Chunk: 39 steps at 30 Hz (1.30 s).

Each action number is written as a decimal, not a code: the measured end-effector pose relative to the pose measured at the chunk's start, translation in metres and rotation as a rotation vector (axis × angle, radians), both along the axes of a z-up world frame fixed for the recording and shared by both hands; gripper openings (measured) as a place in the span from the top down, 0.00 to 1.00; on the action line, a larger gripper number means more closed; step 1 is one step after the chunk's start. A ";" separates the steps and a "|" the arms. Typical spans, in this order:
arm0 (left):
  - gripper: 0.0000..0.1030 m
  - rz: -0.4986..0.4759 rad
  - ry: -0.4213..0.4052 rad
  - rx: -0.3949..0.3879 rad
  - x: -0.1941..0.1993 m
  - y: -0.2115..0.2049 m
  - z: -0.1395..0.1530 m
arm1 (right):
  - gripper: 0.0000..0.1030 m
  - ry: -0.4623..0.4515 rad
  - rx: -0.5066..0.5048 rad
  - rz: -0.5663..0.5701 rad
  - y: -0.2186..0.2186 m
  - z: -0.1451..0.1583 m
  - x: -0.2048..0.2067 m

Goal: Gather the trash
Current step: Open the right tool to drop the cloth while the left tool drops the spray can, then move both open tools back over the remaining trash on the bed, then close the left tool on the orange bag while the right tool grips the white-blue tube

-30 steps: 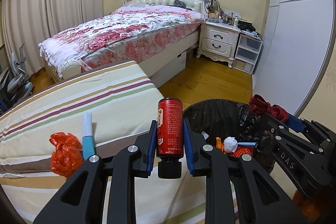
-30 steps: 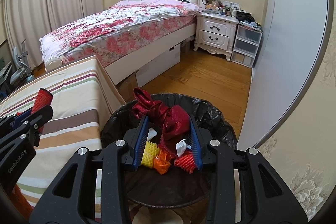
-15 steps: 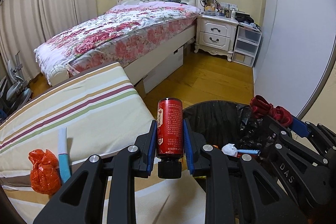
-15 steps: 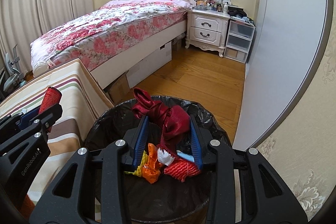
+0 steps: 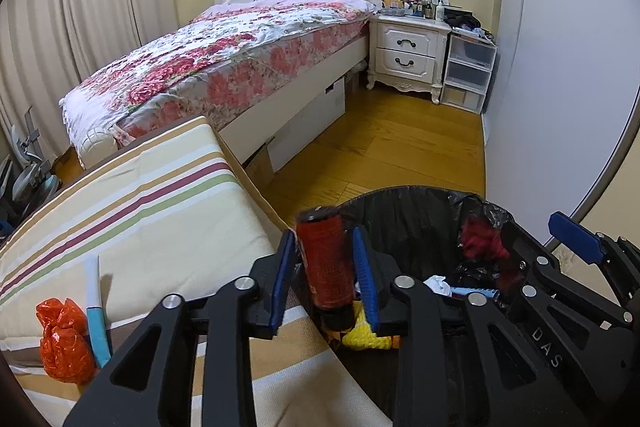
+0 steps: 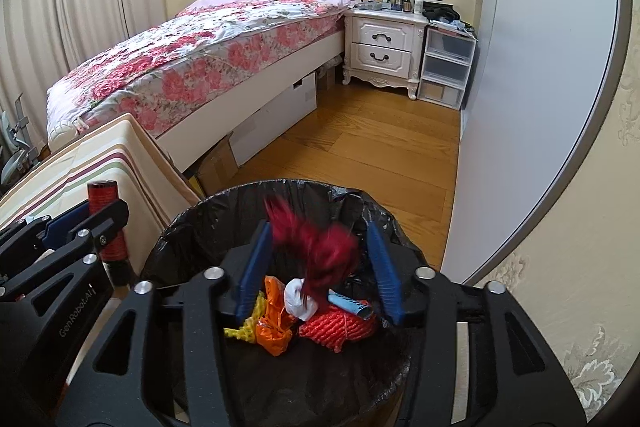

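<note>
In the left wrist view a red can (image 5: 324, 259), blurred, drops between the blue pads of my left gripper (image 5: 322, 239). Its jaws are opening and a gap shows beside the can. It hangs at the left rim of the black-lined trash bin (image 5: 404, 203). My right gripper (image 6: 318, 239) is over the bin (image 6: 188, 219), jaws opening. A crumpled dark red bag (image 6: 320, 247), blurred, falls free between its pads. On the striped cushion (image 5: 160, 227) lie an orange bag (image 5: 60, 343) and a blue-white tube (image 5: 96, 307).
The bin holds an orange bag (image 6: 274, 327), yellow netting (image 6: 244, 331), red netting (image 6: 340, 327), a white wad (image 6: 298, 295) and a blue tube (image 6: 352, 305). A floral bed (image 6: 200, 59), a white nightstand (image 6: 384, 47) and a wardrobe wall (image 6: 520, 107) surround the wooden floor.
Both grippers moved toward the bin and sank a little. Both pairs of jaws widened; the red can slid down between the left pads and the dark red bag left the right pads.
</note>
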State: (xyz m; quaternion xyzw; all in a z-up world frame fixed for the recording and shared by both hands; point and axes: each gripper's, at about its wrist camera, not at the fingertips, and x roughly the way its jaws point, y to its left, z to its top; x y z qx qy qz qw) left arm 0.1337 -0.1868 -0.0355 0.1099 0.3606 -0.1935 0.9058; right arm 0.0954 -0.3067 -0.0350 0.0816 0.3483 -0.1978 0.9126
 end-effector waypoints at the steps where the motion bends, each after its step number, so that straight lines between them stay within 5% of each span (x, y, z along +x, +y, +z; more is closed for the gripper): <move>1: 0.54 0.004 0.001 -0.001 0.001 0.000 0.000 | 0.49 -0.002 0.001 -0.003 -0.001 0.000 0.000; 10: 0.37 0.013 -0.007 0.021 -0.001 -0.002 -0.005 | 0.42 -0.010 -0.002 -0.038 -0.007 -0.001 -0.004; 20: 0.29 0.071 -0.034 0.017 -0.006 0.023 0.005 | 0.34 -0.010 0.019 -0.037 -0.002 0.000 -0.013; 39: 0.28 0.382 -0.090 0.066 -0.022 0.159 0.013 | 0.33 -0.003 0.045 0.209 0.093 0.012 -0.005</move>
